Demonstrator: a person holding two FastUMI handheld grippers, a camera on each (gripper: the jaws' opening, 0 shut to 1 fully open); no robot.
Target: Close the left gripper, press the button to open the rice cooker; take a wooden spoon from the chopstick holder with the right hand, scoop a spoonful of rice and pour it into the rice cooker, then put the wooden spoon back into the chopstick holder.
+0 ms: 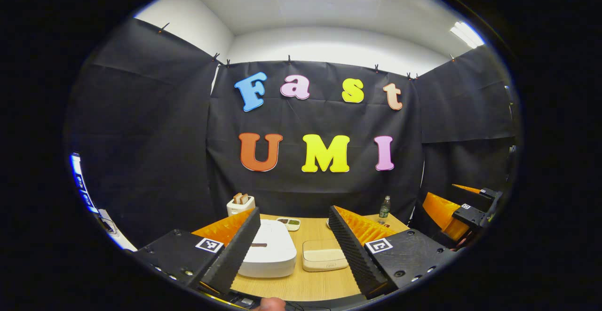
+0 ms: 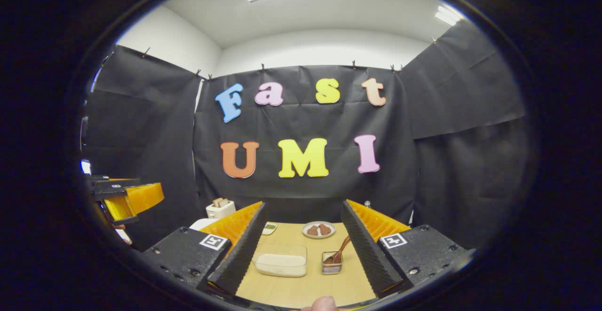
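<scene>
Rice cooker (image 1: 269,254), white, lid down, standing on the wooden table (image 1: 305,285) between the spread fingers of the left gripper (image 1: 294,217), which hovers above the table's near edge touching nothing; container of rice (image 1: 324,255) just to the cooker's right; toaster (image 1: 241,204) at the table's far left; small dish (image 1: 289,223) and bottle (image 1: 384,207) along the far edge. Right gripper (image 2: 303,212), fingers likewise spread and empty, held above the near edge; between them the clear rice container (image 2: 281,259) and, just beside it, the wire chopstick holder (image 2: 331,263) with the wooden spoon (image 2: 341,251) leaning in it, handle tilted up to the right. Plate (image 2: 319,229) with brown food farther back
</scene>
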